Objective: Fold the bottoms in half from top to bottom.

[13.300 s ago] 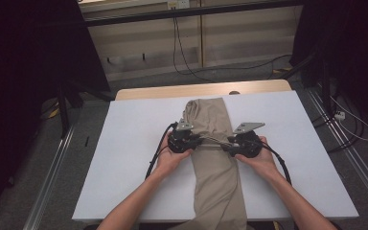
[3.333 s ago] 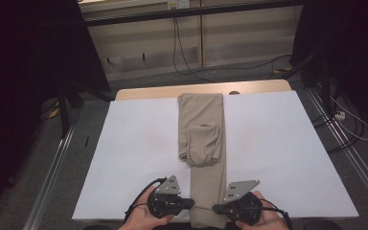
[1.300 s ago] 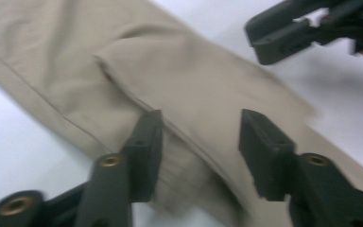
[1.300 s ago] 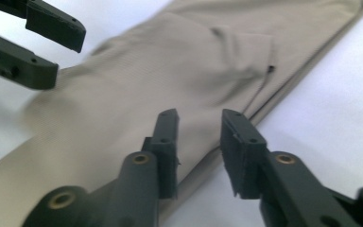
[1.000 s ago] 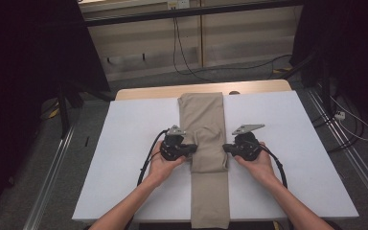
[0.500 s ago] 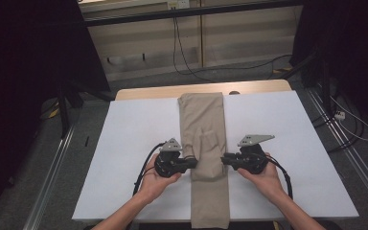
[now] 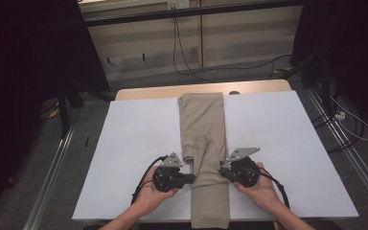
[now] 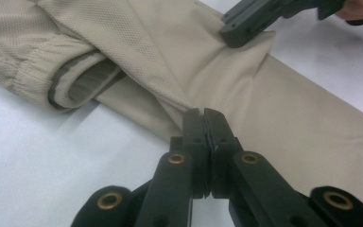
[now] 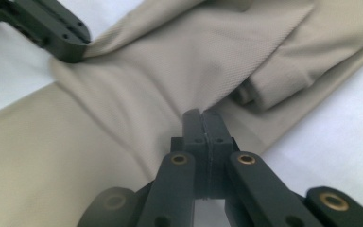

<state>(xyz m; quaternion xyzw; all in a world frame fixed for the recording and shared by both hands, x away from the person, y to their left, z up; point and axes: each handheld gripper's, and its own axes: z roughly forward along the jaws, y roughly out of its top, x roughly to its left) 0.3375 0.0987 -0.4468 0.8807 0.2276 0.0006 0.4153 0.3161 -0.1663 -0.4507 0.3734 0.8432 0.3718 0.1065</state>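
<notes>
A pair of beige trousers (image 7: 203, 139) lies lengthwise down the middle of the white table (image 7: 124, 143), its near end hanging over the front edge. The elastic waistband (image 8: 52, 78) is folded back over the legs. My left gripper (image 7: 191, 178) is shut on the left edge of the folded cloth (image 8: 179, 101). My right gripper (image 7: 222, 171) is shut on the right edge (image 9: 189, 94). Both hold the fold a little above the table, and the cloth is stretched between them. In each gripper view the other gripper's jaws pinch the far edge.
The white table top has bare room on both sides of the trousers. A wooden strip (image 7: 148, 92) runs along its far edge. Metal rails (image 7: 52, 163) flank the table on the floor, and cables (image 7: 354, 127) lie at the right.
Both grippers have drawn back toward the near edge, pulling the folded end of the trousers with them. The waistband now lies lower on the legs.
</notes>
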